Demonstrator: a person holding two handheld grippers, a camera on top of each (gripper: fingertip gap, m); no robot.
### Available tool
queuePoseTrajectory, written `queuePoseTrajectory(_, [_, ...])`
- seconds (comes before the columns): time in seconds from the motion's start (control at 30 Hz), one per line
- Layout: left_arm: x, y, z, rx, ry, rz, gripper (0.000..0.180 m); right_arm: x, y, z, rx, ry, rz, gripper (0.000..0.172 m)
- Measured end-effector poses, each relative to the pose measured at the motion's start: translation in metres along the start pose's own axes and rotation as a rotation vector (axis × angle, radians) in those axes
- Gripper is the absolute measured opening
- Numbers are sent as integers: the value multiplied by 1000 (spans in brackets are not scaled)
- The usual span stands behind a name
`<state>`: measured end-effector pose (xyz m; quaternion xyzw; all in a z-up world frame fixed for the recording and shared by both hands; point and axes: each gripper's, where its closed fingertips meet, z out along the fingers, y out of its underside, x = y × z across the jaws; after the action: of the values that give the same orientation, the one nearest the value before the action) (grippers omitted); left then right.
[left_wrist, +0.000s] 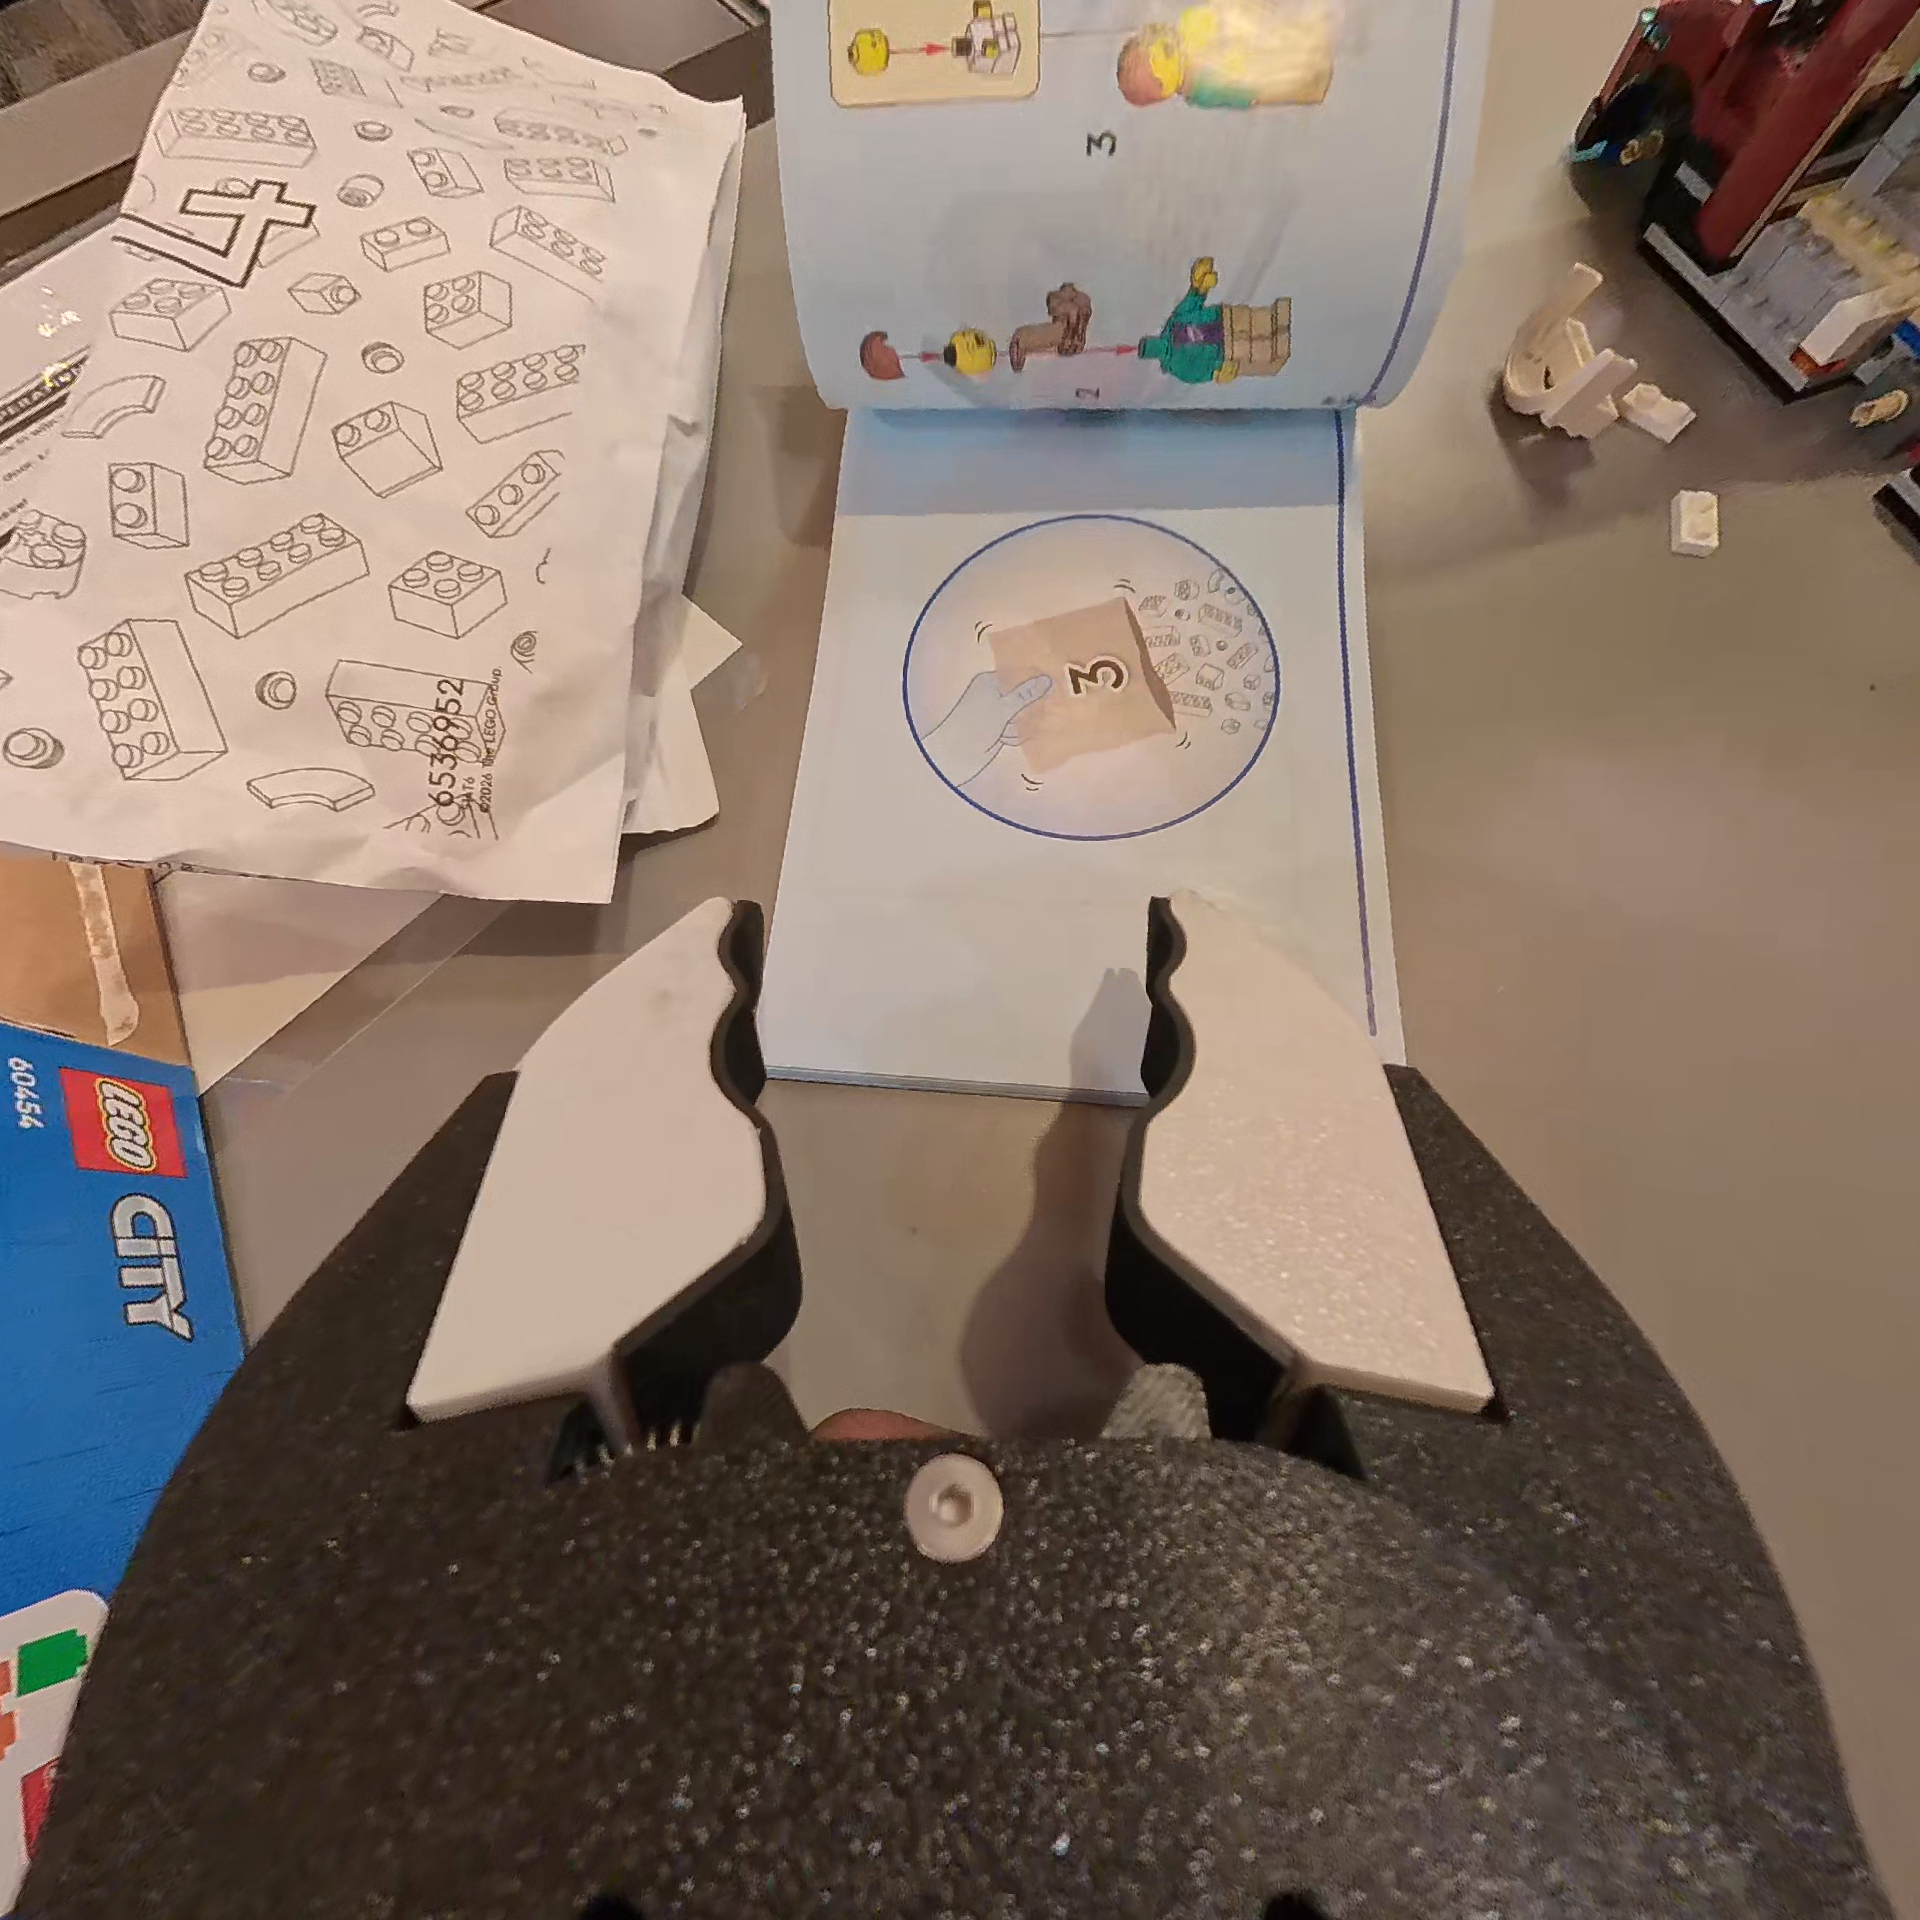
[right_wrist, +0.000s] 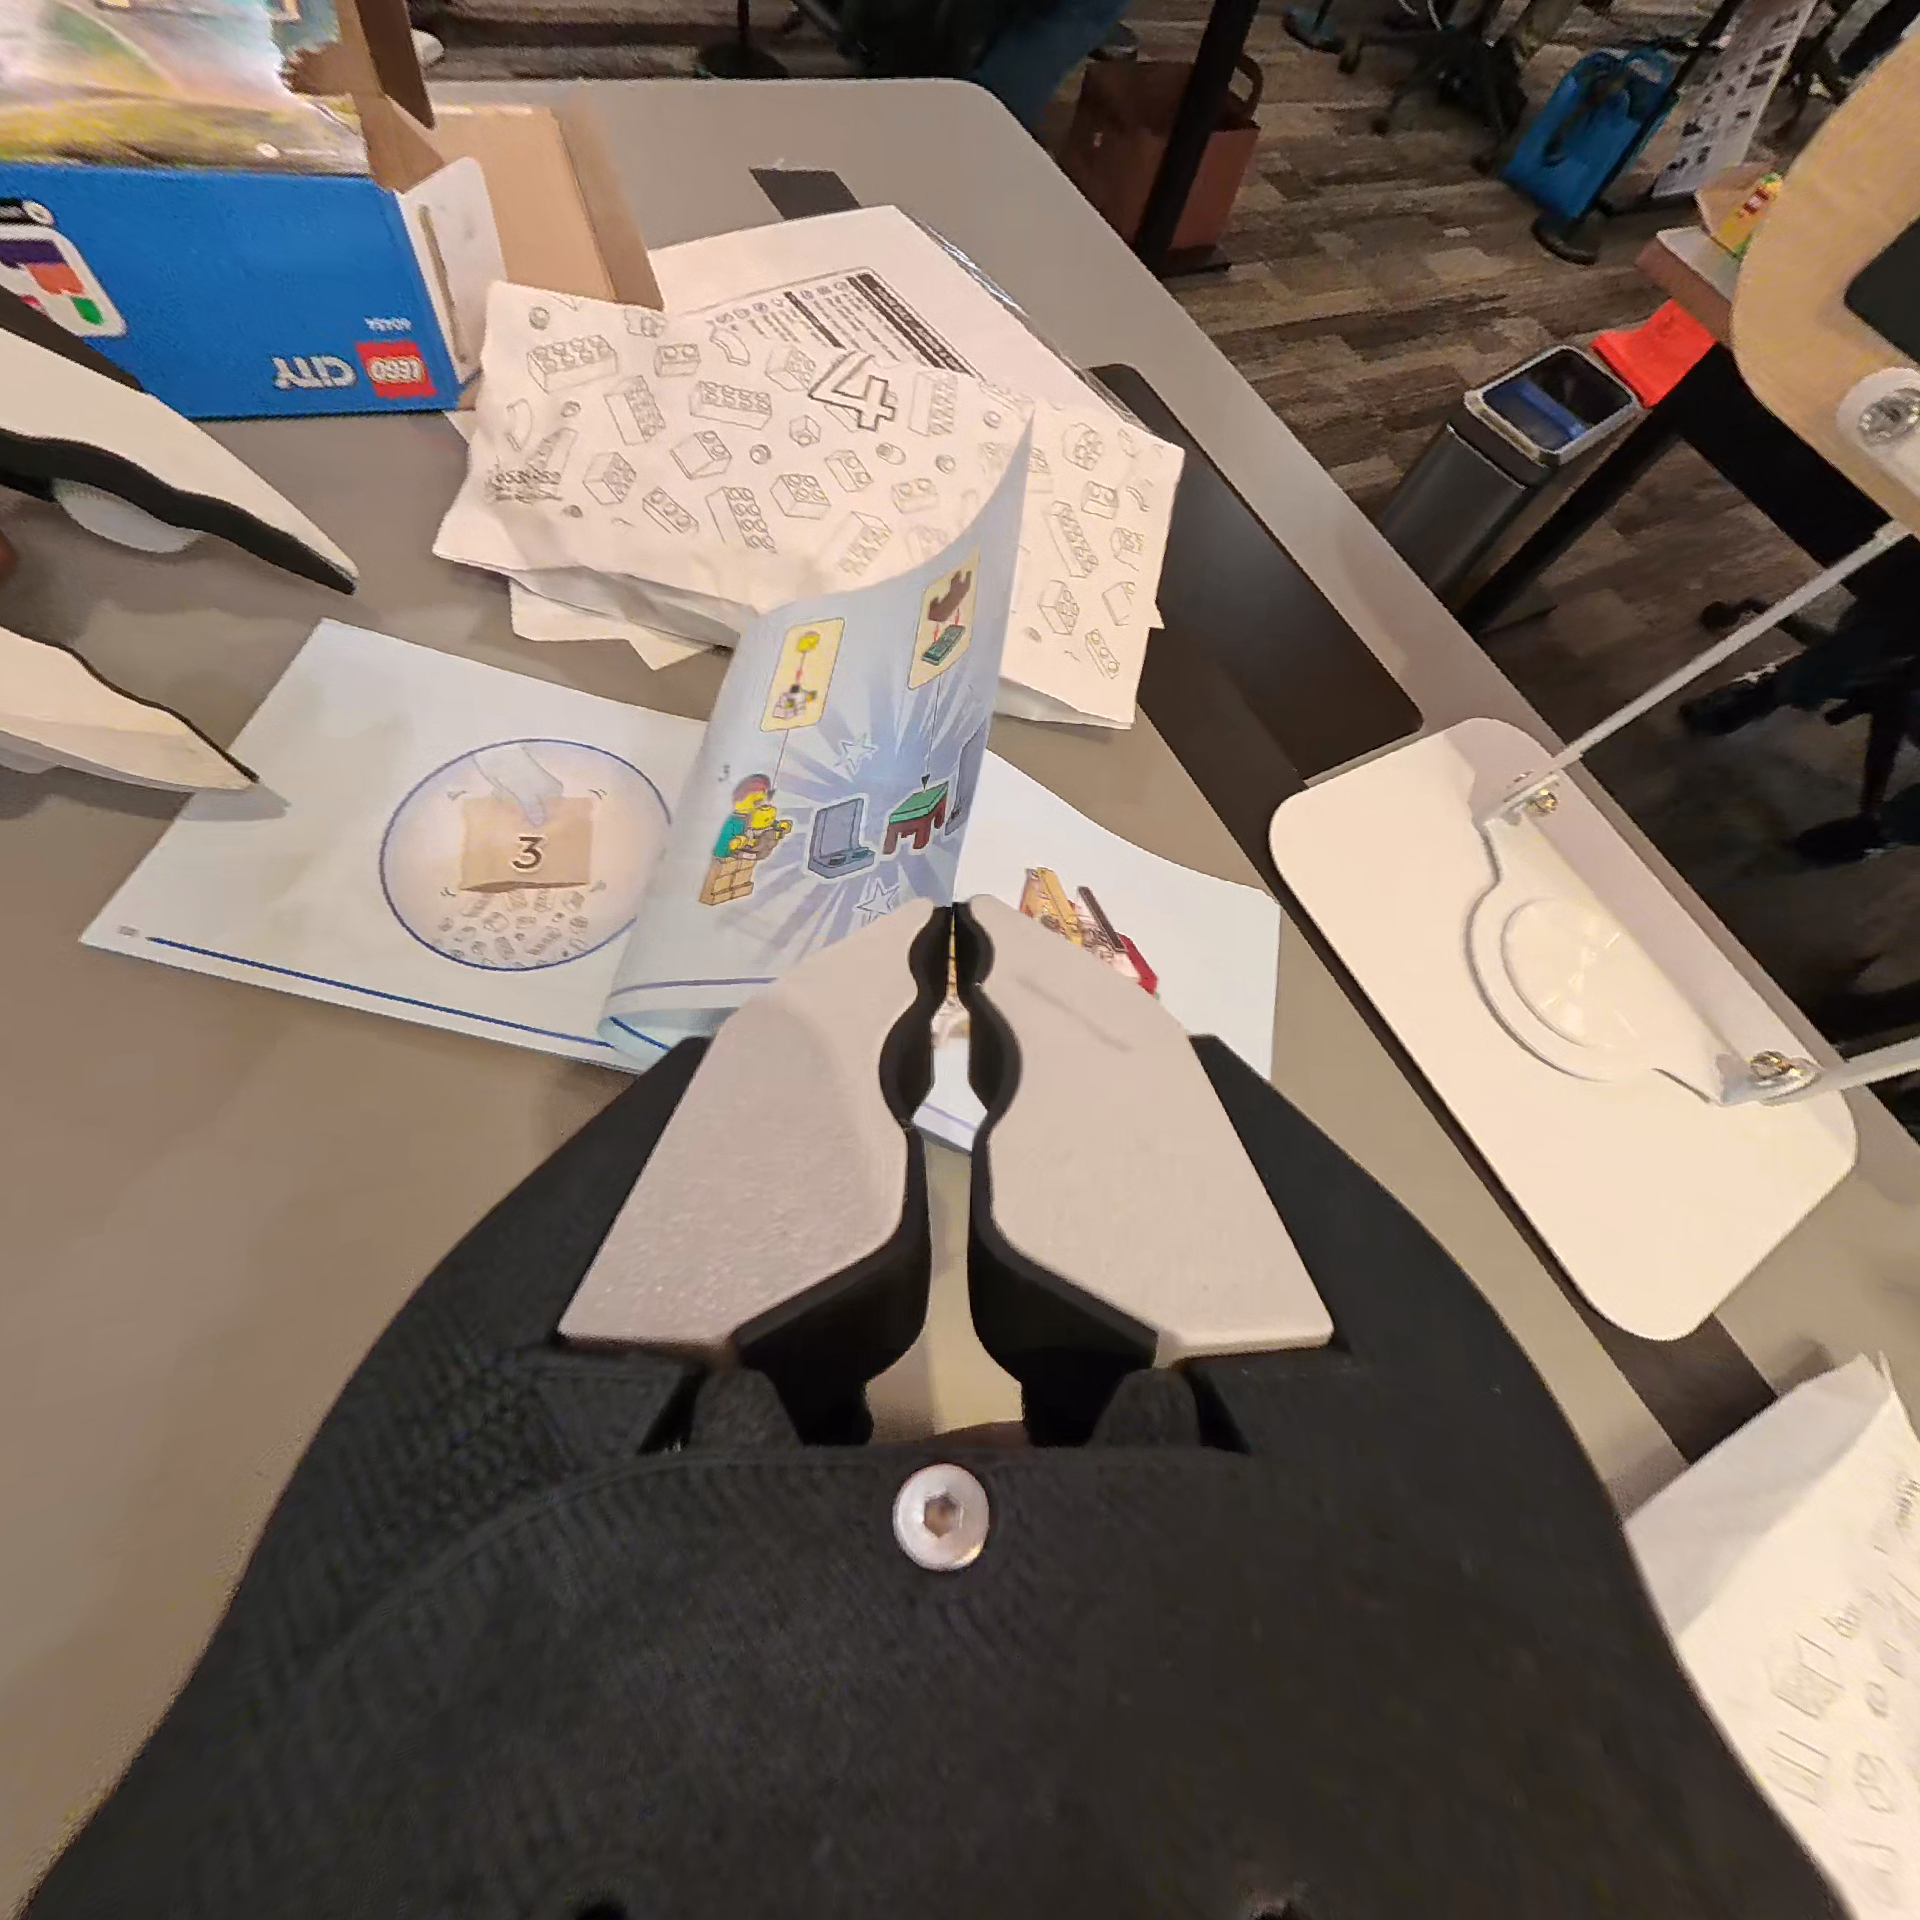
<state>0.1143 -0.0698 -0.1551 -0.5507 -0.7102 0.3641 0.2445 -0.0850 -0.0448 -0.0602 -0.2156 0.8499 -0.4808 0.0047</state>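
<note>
Pale-blue booklet (right_wrist: 416, 790) lies open on the grey table (right_wrist: 208, 1195), one page (right_wrist: 831, 748) curled upright, its edge pinched by the right gripper (right_wrist: 952, 920). The left gripper (left_wrist: 956, 914) hovers wide over the flat page, grasping nothing. Printed paper bags (left_wrist: 312, 468) and a blue box (right_wrist: 208, 281) lie beside.

You work over a grey desk (right_wrist: 1039, 156) with rounded corners, its matte top under warm, even light. Ahead and right of the right tool, the floor (right_wrist: 1351, 239) is carpet in mixed brown and grey planks. A grey bin (right_wrist: 1496, 468) with a dark lid stands on it, just off the desk's far edge. Farther back you see dark furniture legs (right_wrist: 1195, 125) and a blue bag (right_wrist: 1590, 135).
</note>
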Motion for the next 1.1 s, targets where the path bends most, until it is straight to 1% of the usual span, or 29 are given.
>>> queuePoseTrajectory(0.17, [2,1,1,-8,5,6,72,17,5,-5,-20,52,-2,1])
queuePoseTrajectory(0.5, [2,3,3,-14,5,6,72,45,20,-11,-51,91,38,1])
queuePoseTrajectory(0.8, [2,4,4,-24,6,9,72,73,53,-9,-140,147,98,4])
queuePoseTrajectory(1.0, [2,5,5,-29,4,10,72,86,78,-6,-225,190,135,9])
queuePoseTrajectory(1.1, [2,5,6,-27,2,12,72,90,84,-8,-248,211,148,14])
